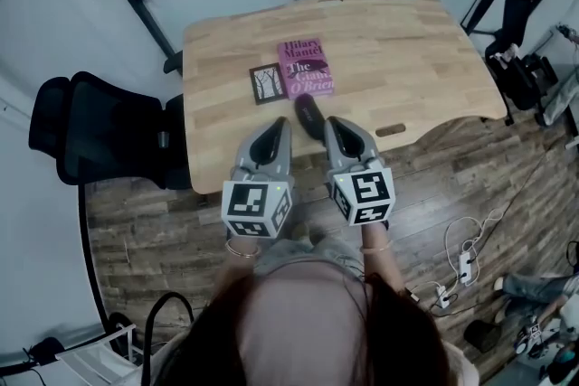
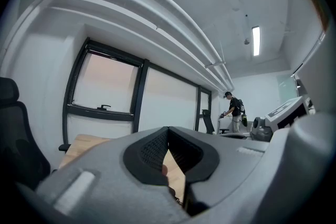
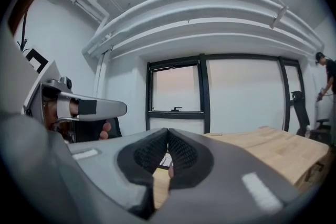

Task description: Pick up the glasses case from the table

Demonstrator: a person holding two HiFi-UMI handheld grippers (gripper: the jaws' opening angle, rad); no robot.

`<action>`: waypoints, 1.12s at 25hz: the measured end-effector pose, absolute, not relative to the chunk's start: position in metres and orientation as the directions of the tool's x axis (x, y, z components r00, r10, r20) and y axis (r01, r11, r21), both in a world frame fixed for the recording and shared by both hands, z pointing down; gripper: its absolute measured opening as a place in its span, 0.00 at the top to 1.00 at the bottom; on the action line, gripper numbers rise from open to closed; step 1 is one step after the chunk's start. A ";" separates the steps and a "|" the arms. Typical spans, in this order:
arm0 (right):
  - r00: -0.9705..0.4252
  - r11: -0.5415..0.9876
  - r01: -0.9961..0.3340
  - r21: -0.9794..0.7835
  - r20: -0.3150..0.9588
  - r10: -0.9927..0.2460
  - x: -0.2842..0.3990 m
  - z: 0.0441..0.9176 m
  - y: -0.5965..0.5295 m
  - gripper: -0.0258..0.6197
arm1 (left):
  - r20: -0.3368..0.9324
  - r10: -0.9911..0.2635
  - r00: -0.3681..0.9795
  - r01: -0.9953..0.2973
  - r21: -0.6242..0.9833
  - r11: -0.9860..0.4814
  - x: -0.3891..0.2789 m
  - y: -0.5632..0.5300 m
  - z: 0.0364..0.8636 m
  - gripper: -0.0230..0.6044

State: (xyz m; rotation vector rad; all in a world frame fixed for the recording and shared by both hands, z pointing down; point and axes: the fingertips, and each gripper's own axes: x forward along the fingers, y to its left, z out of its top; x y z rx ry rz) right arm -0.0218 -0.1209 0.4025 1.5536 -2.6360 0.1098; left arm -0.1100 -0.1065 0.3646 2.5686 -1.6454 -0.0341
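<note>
Dark oval glasses case lies on the light wooden tabletop, at 6 o'clock of the purple paperback book. Left gripper at its 8 o'clock, right gripper at its 4 o'clock: fingers together, empty.

A pink book is laid flat, and a small dark card printed with bare trees is set against its left edge. A black office chair is parked to the left on a wood-plank floor. A white power strip with cables is strewn at the right. A person is seen standing far off.
</note>
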 end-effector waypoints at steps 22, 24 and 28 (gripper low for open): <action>-0.505 0.505 -0.861 -0.057 0.201 -0.839 -0.018 0.428 -0.161 0.96 | 0.059 -0.905 0.422 -0.902 0.128 -0.412 -0.102 -0.153 0.375 0.95; -0.514 0.517 -0.854 -0.047 0.222 -0.829 -0.020 0.434 -0.169 0.96 | 0.059 -0.905 0.421 -0.903 0.126 -0.412 -0.102 -0.160 0.375 0.95; -0.526 0.543 -0.840 -0.015 0.270 -0.807 -0.026 0.448 -0.183 0.96 | 0.064 -0.902 0.426 -0.900 0.126 -0.416 -0.099 -0.175 0.378 0.95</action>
